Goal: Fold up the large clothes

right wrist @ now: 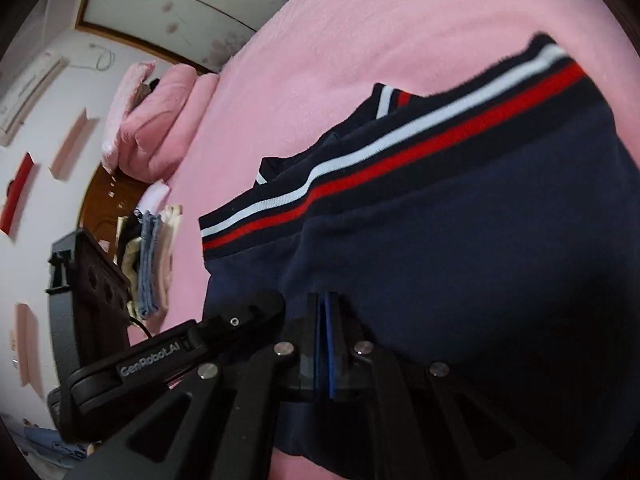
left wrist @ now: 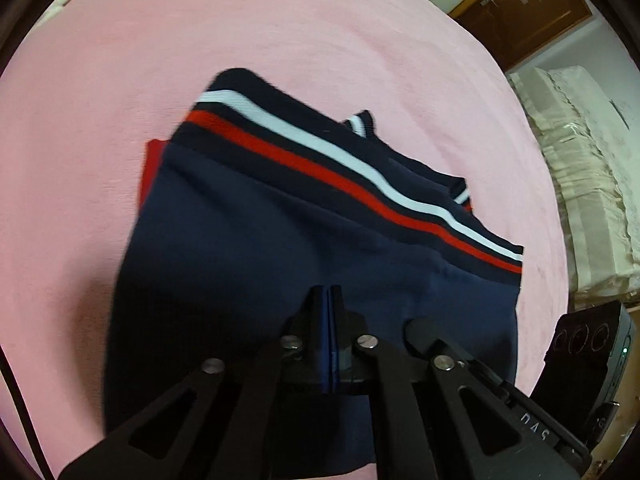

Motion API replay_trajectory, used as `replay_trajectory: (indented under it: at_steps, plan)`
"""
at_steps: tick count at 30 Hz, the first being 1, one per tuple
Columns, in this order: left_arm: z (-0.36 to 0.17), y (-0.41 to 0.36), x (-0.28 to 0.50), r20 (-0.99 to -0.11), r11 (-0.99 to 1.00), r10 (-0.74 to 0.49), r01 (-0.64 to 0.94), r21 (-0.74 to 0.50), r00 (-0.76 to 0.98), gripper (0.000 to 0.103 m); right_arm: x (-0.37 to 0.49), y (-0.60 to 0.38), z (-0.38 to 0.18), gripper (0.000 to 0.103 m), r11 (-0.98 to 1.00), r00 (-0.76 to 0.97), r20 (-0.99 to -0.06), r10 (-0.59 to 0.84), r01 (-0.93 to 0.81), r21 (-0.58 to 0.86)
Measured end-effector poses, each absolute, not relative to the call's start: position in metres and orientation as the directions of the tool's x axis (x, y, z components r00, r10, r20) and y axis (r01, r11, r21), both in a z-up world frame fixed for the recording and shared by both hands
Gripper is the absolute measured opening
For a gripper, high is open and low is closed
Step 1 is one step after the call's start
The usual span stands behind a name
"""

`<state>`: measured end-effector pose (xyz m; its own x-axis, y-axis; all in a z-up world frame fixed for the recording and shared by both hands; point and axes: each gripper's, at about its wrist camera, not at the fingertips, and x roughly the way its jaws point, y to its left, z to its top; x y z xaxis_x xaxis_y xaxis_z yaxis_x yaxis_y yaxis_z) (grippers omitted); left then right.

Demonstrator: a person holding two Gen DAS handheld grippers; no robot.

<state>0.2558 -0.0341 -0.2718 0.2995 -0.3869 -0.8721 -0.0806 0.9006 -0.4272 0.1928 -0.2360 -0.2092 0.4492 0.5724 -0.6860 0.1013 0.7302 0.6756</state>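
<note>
A navy sweater (left wrist: 248,248) with a white and red striped hem band (left wrist: 352,176) lies folded on a pink bed sheet (left wrist: 200,40). A red part (left wrist: 152,168) sticks out at its left edge. My left gripper (left wrist: 329,292) is shut on the sweater's near edge. In the right wrist view the same sweater (right wrist: 460,248) fills the right side, its striped band (right wrist: 400,140) running diagonally. My right gripper (right wrist: 324,298) is shut on the sweater's near edge. The left gripper's body (right wrist: 168,356) shows at lower left.
A stack of folded clothes (right wrist: 150,264) lies at the bed's left edge, with pink pillows (right wrist: 156,128) behind. White bedding (left wrist: 580,168) and a wooden cabinet (left wrist: 520,12) stand beyond the bed. The right gripper's body (left wrist: 588,356) shows at lower right.
</note>
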Motion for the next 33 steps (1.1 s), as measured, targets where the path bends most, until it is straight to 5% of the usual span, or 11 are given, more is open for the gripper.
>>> replay_trajectory:
  at_steps: [2, 4, 7, 11, 16, 20, 23, 29, 31, 33]
  plan:
    - [-0.267, -0.027, 0.254, -0.878, 0.913, -0.366, -0.066, -0.404, 0.309, 0.001, 0.19, -0.247, -0.208, 0.0, 0.757, 0.443, -0.709, 0.548, 0.097, 0.646]
    - [-0.266, -0.021, 0.251, -0.903, 0.953, -0.259, -0.059, -0.296, 0.343, 0.001, 0.178, -0.272, -0.196, 0.0, 0.853, 0.488, -0.791, 0.369, 0.161, 0.497]
    - [-0.262, -0.005, 0.245, -0.915, 0.962, -0.208, -0.096, -0.255, 0.345, 0.001, 0.159, -0.324, -0.188, 0.0, 0.809, 0.531, -0.777, 0.338, 0.257, 0.528]
    - [-0.249, 0.004, 0.233, -0.921, 0.967, -0.173, -0.119, -0.227, 0.349, 0.001, 0.138, -0.348, -0.166, 0.0, 0.83, 0.488, -0.871, 0.063, 0.459, 0.317]
    - [-0.229, -0.015, 0.205, -0.881, 0.931, -0.329, -0.038, -0.362, 0.34, 0.002, 0.133, -0.32, -0.152, 0.0, 0.797, 0.557, -0.793, 0.245, 0.35, 0.492]
    - [-0.251, -0.047, 0.195, -0.876, 0.896, -0.429, -0.017, -0.443, 0.223, 0.002, 0.147, -0.251, -0.171, 0.0, 0.779, 0.438, -0.753, 0.491, 0.166, 0.605]
    - [-0.27, -0.06, 0.194, -0.899, 0.909, -0.405, -0.038, -0.416, 0.168, 0.002, 0.15, -0.216, -0.183, 0.001, 0.887, 0.339, -0.861, 0.38, 0.132, 0.443]
    - [-0.278, -0.018, 0.187, -0.912, 0.912, -0.36, -0.132, -0.389, 0.199, 0.001, 0.133, -0.264, -0.181, 0.0, 0.863, 0.384, -0.854, 0.35, 0.223, 0.454]
    - [-0.279, -0.003, 0.185, -0.944, 0.939, -0.258, -0.177, -0.295, 0.205, 0.001, 0.124, -0.285, -0.177, 0.0, 0.902, 0.365, -0.916, 0.166, 0.32, 0.291]
    - [-0.282, 0.014, 0.183, -0.951, 0.938, -0.24, -0.205, -0.278, 0.195, 0.001, 0.116, -0.305, -0.178, 0.0, 0.881, 0.372, -0.919, 0.129, 0.382, 0.278]
